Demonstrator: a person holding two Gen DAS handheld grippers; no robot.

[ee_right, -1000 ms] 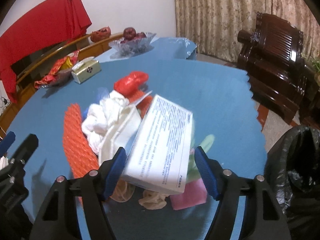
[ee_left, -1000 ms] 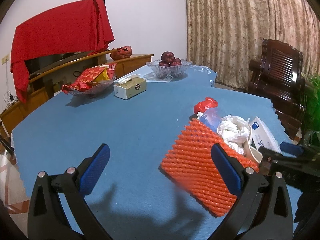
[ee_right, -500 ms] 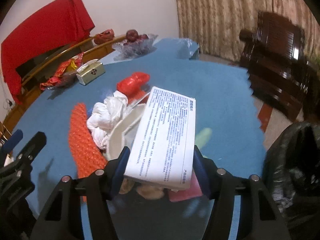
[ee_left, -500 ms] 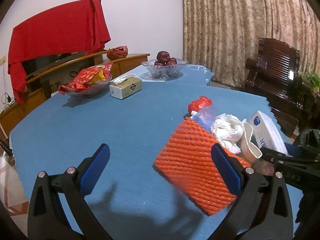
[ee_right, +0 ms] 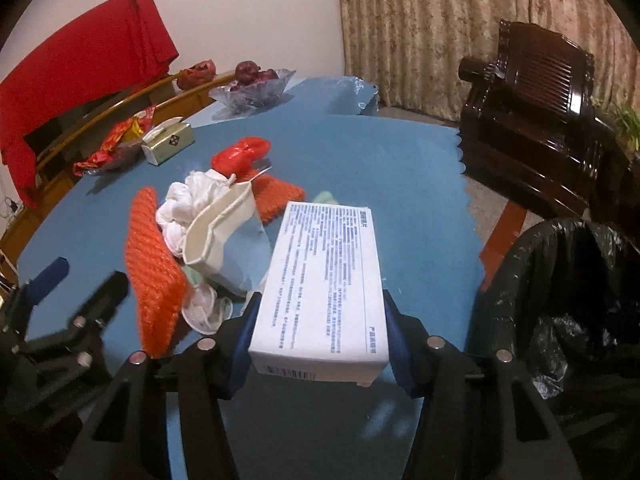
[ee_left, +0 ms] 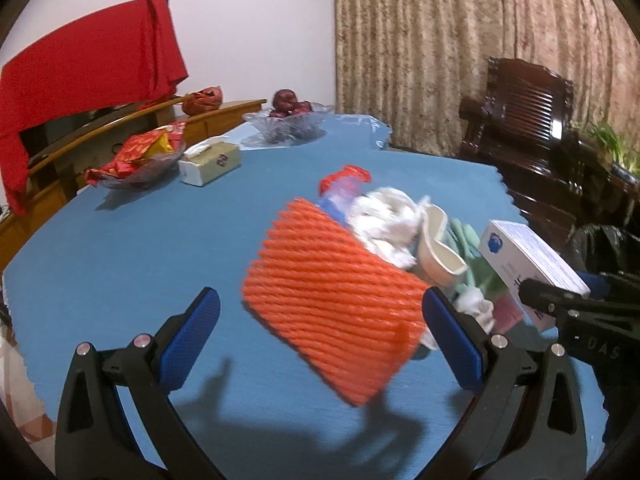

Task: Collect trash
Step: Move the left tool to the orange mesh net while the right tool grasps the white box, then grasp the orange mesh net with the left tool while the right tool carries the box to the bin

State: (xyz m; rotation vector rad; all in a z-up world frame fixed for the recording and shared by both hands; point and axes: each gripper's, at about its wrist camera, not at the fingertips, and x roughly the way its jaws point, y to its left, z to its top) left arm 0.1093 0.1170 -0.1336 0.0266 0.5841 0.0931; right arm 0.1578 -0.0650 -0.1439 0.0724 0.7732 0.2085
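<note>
in the right wrist view, the right hand-held gripper (ee_right: 318,332) fills the bottom centre of the frame, its blue-padded jaws having just been closing, and they now press on both long sides of a white rectangular cardboard box printed with small blue text (ee_right: 325,280), which lies lengthwise between them and is lifted a little above the round bench covered in blue cloth (ee_right: 400,184). to the right of the box, at the right edge of the frame, stands an open black plastic trash bag (ee_right: 568,280), beside the bench edge. left of the box lies a heap of trash: an orange foam net sleeve (ee_right: 154,264), a crumpled white tissue wad (ee_right: 184,204), a squashed cream paper cup (ee_right: 218,224), a second orange net piece (ee_right: 276,196) and a red plastic wrapper (ee_right: 240,154) at the heap's far side. in the left wrist view, the left hand-held gripper (ee_left: 320,336) sits at the bottom of the frame with its jaws spread wide and nothing gripped; the orange net sleeve (ee_left: 332,296) lies between and just beyond its blue pads, blurred. the same white box (ee_left: 528,256) shows at the right of that frame. toward the upper left of both frames the bench carries a cream tissue box (ee_right: 168,146), a glass bowl of red snack packets (ee_left: 140,156) and a glass bowl of dark red fruit (ee_right: 254,84). a dark carved wooden armchair (ee_right: 532,120) stands at the upper right before a patterned beige curtain (ee_right: 440,32).
</note>
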